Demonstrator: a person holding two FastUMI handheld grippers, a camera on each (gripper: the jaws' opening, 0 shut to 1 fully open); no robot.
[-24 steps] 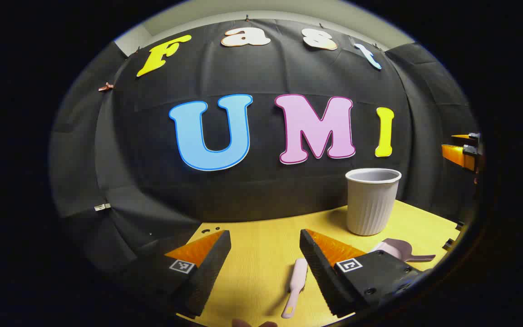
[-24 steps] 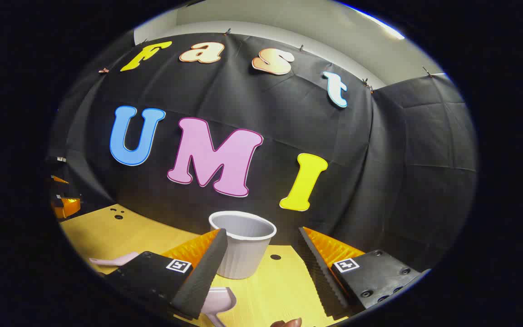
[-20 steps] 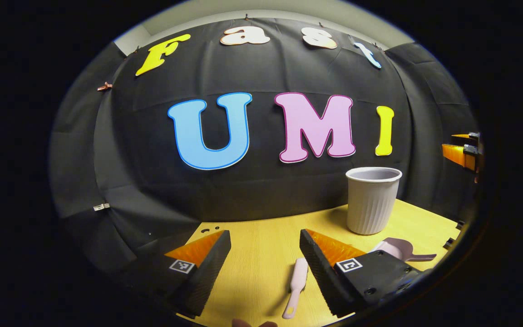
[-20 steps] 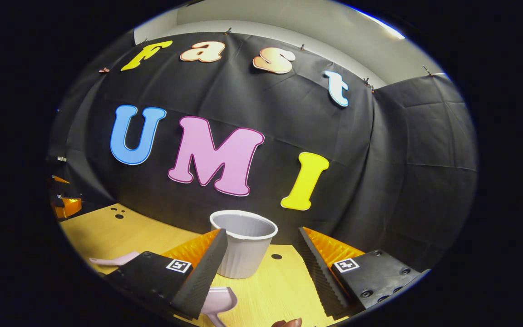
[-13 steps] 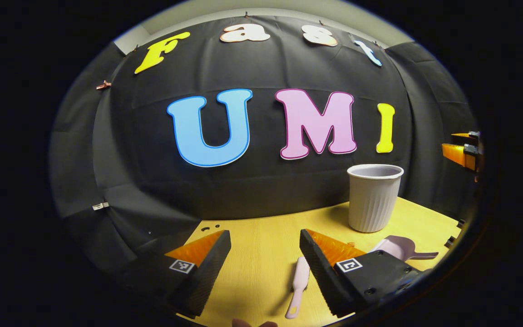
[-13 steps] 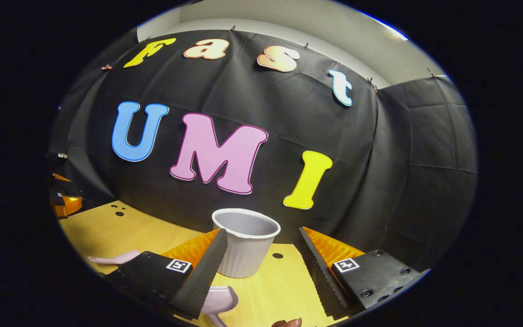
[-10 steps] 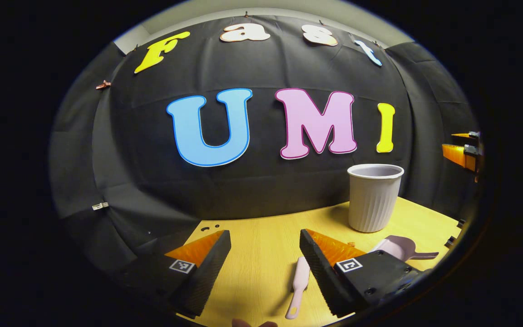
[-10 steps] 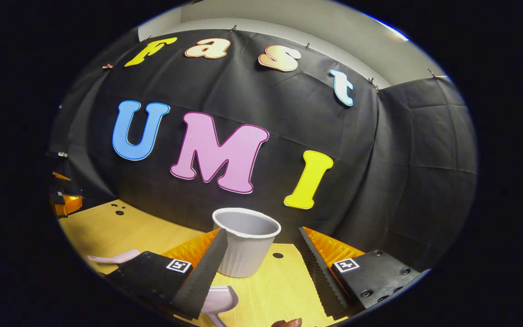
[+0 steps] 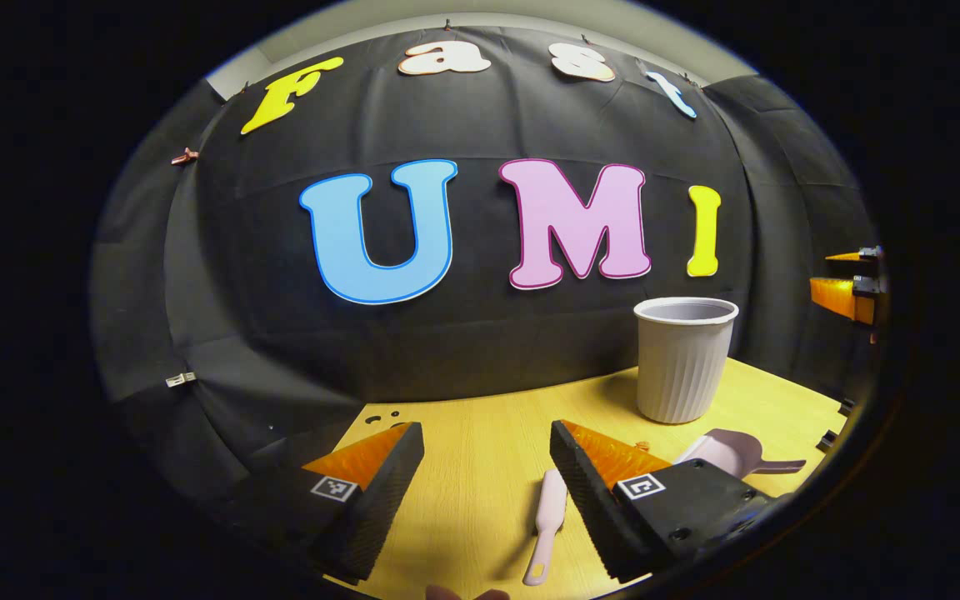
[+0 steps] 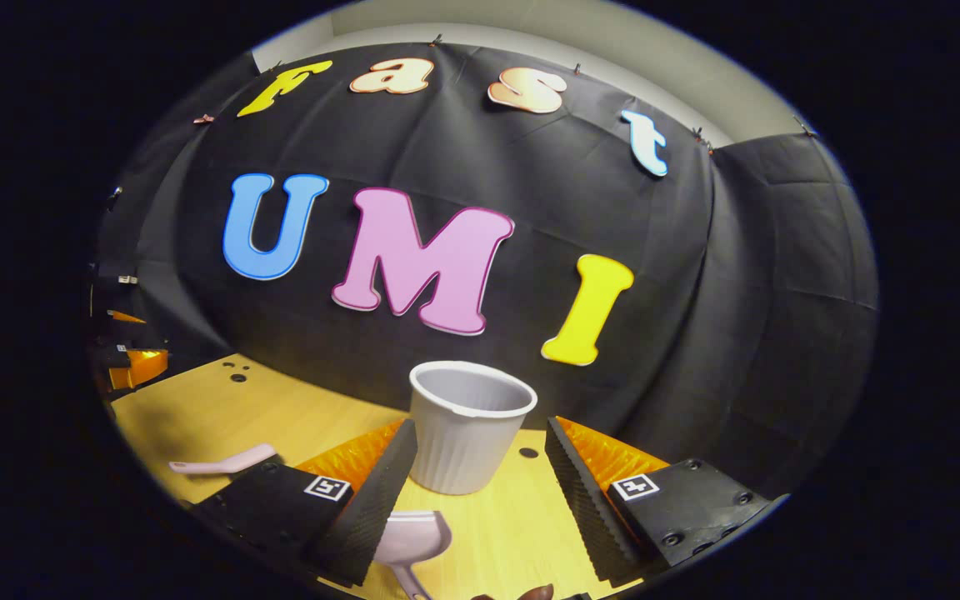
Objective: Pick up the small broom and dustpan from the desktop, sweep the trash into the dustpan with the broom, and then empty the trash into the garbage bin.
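Both grippers gape, empty. Slim pink plastic broom lies lengthwise between left gripper fingers (nearer its right one). Pink scoop-shaped dustpan sits w/ right gripper.

Left gripper view – low over the desktop, facing the back wall. Right gripper view – likewise low, further right. Shared: garbage bin, dustpan.

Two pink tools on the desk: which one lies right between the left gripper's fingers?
The small broom, a slim straight stick. The scoop-shaped dustpan lies off to the side, nearer the garbage bin.
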